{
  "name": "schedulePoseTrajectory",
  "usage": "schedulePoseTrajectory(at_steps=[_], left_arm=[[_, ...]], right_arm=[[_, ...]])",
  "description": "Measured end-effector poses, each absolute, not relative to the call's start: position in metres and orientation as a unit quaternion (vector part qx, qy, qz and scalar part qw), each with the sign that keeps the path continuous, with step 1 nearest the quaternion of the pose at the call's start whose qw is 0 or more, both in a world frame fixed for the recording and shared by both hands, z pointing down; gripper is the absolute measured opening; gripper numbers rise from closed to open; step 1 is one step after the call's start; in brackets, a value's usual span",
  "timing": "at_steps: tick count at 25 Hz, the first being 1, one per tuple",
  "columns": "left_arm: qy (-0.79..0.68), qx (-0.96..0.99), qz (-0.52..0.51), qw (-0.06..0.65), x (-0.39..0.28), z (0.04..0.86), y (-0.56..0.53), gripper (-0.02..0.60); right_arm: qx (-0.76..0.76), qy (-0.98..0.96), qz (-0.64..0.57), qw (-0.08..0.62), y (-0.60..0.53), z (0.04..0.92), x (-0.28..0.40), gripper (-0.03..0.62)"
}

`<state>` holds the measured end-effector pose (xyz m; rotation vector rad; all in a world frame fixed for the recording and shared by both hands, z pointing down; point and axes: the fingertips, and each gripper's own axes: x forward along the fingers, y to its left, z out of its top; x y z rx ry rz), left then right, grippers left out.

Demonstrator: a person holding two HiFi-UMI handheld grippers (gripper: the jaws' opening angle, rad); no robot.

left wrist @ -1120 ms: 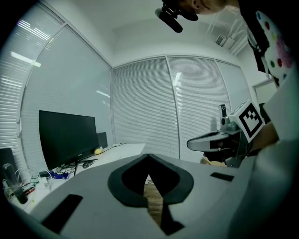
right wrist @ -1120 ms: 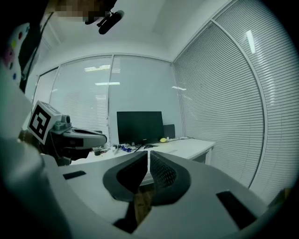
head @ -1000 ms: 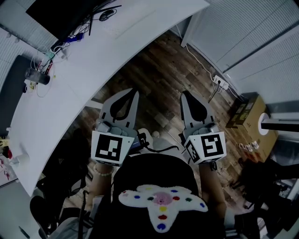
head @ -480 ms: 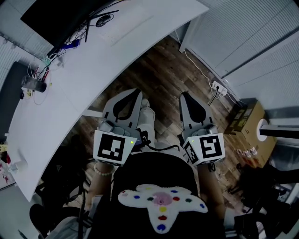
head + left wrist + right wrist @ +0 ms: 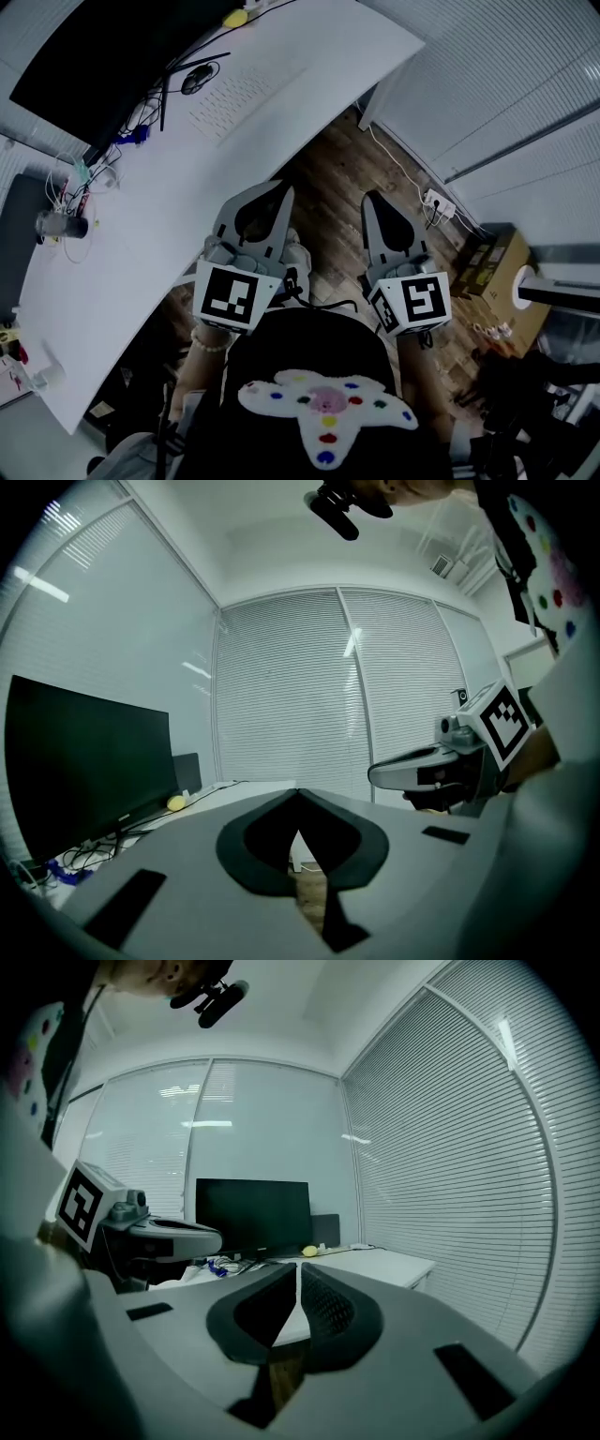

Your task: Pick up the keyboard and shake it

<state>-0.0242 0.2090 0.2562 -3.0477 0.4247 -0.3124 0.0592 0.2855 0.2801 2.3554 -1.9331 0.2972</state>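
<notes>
Keyboard [image 5: 230, 97] lies on the white desk [image 5: 141, 225], left hand-held gripper [image 5: 285, 187] and right hand-held gripper [image 5: 368, 198] both closed, empty.

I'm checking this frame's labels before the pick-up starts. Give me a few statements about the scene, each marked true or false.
1. The left gripper holds the keyboard. False: its jaws are shut on nothing, and the keyboard lies on the white desk.
2. The right gripper is shut and empty. True.
3. A mouse lies on the desk close to the keyboard. True.
4. The monitor lies on the floor. False: it stands at the desk's far side, beyond the keyboard.
</notes>
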Motion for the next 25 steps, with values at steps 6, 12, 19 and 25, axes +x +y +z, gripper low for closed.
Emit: schedulePoseTrajectory(at_steps=[6,12,19,25], left_arm=[[0.132,-0.986,-0.099,0.019,0.009,0.265,0.114,0.017],[0.157,-0.982,-0.102,-0.001,0.023,0.270,0.047,0.017],[0.188,-0.976,-0.112,-0.018,0.014,0.286,-0.002,0.017],[0.211,-0.971,-0.110,-0.020,-0.002,0.287,-0.021,0.017]], right_arm=[[0.769,-0.629,0.105,0.047,0.190,0.287,0.089,0.041],[0.754,-0.645,0.113,0.058,0.119,0.291,0.111,0.041],[0.725,-0.675,0.115,0.075,0.061,0.298,0.110,0.041],[0.710,-0.690,0.116,0.084,0.041,0.301,0.098,0.041]])
